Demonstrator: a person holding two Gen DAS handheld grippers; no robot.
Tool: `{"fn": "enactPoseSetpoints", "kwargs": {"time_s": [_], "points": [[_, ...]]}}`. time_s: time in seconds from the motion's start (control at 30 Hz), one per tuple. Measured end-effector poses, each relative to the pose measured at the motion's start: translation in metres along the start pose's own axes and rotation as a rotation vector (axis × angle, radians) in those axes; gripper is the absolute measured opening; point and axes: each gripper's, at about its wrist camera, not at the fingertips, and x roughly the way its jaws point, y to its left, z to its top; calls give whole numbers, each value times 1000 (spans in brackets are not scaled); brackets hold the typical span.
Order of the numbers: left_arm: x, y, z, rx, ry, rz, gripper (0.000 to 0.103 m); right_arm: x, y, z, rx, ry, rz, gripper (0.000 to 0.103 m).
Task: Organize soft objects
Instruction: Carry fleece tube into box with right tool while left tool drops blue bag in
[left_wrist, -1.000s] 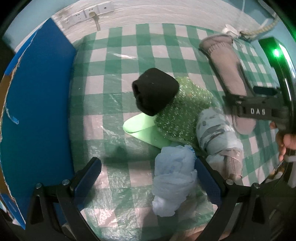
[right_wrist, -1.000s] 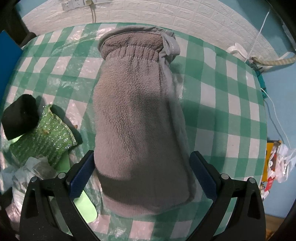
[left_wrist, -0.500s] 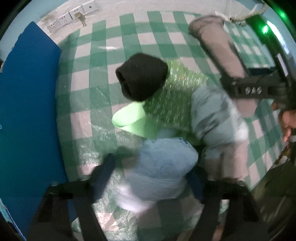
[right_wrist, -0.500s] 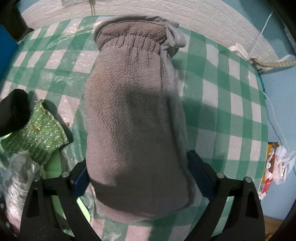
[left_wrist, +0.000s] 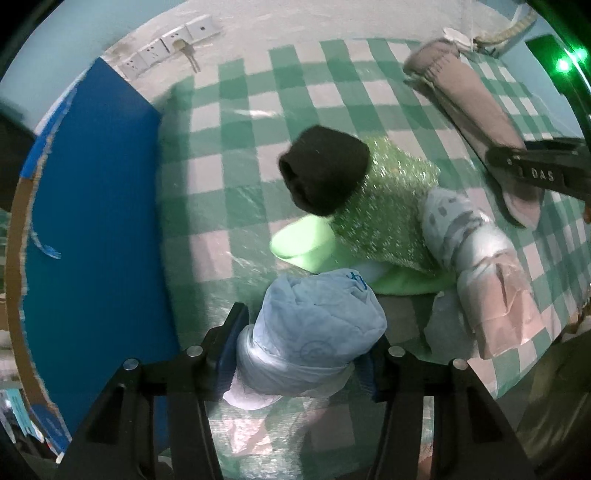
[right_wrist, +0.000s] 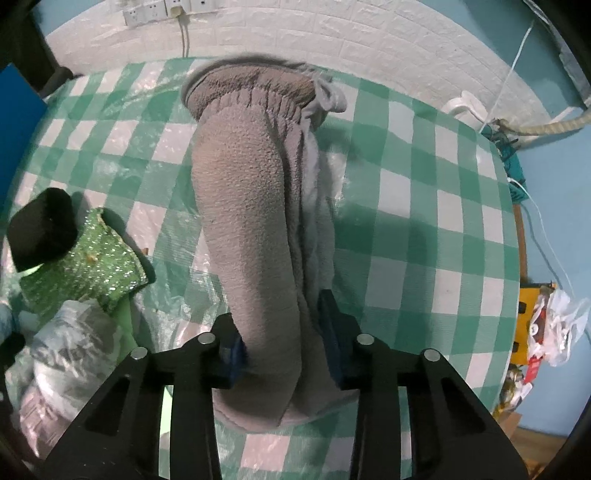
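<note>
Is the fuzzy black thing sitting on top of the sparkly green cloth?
Yes, the fuzzy black rolled bundle rests on one end of the sparkly green cloth, overlapping its edge on the checked tablecloth.

Table (right_wrist: 424, 206) covered with green-and-white checked plastic cloth (left_wrist: 236, 192). Lying on it:
- grey fleece sleeve (right_wrist: 251, 229), frame centre in right wrist view
- light green flat piece (left_wrist: 306, 243), centre of left wrist view, under glittery green cloth (left_wrist: 388, 206)
- pale blue bundle (left_wrist: 314, 332), lower centre
- grey-patterned wrapped bundle (left_wrist: 476, 266), right
</note>
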Motion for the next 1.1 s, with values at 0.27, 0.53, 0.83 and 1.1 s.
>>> {"fn": "enactPoseSetpoints", "kwargs": {"time_s": [0.27, 0.53, 0.83, 1.1], "points": [[-11, 5, -2, -35, -69, 9, 54, -20, 11, -8, -13, -27, 24, 28], [-47, 18, -3, -54, -129, 29, 54, -50, 14, -15, -9, -88, 45, 27], [-82, 30, -13, -70, -212, 51, 54, -85, 24, -19, -36, -144, 78, 27], [-109, 46, -17, -107, -275, 61, 54, -106, 32, -18, -54, -186, 106, 27]]}}
